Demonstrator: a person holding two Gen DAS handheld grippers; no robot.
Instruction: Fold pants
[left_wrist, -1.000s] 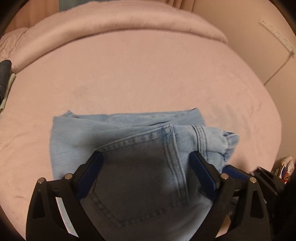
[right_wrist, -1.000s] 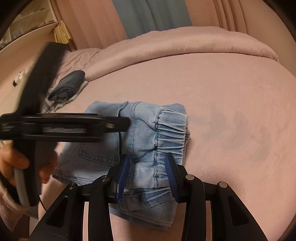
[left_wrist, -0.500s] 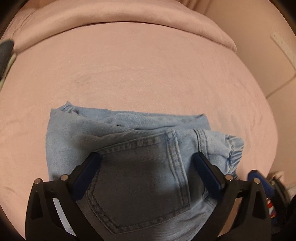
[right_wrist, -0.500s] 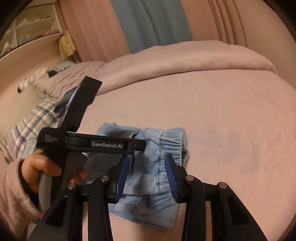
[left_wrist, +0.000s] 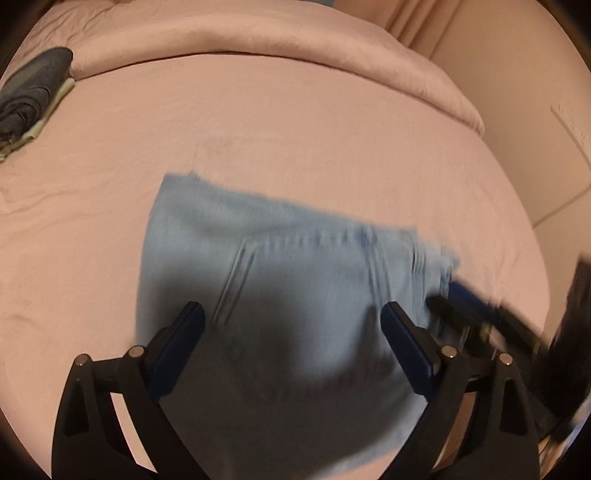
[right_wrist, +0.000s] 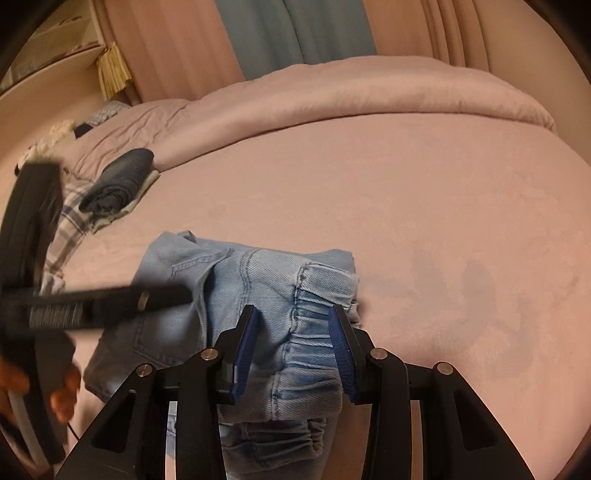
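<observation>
Light blue jeans (left_wrist: 295, 251) lie folded into a small stack on the pink bed sheet (left_wrist: 295, 129). My left gripper (left_wrist: 291, 306) hovers over the back-pocket side, its jaws wide and closing. The denim lies below the gap and neither pad presses on it. In the right wrist view that left gripper (right_wrist: 92, 302) is a blurred black bar over the jeans (right_wrist: 229, 273), held by a person's hand (right_wrist: 62, 398). My right gripper (right_wrist: 292, 310) stands at a narrow gap astride the elastic cuff (right_wrist: 317, 295) and is not lifting it. Its blue pad (left_wrist: 469, 295) shows blurred at the jeans' right edge.
A dark folded garment (right_wrist: 118, 181) on a pale cloth sits at the bed's far left, beside a plaid cloth (right_wrist: 70, 221). A rolled pink duvet (right_wrist: 332, 96) runs along the far side. Curtains (right_wrist: 295, 33) hang behind. The bed drops off at the right (left_wrist: 535, 221).
The left gripper has swung sideways over the jeans, blurring its view and bringing the dark garment into sight. The right gripper backed away from the cuff and has come back over it.
</observation>
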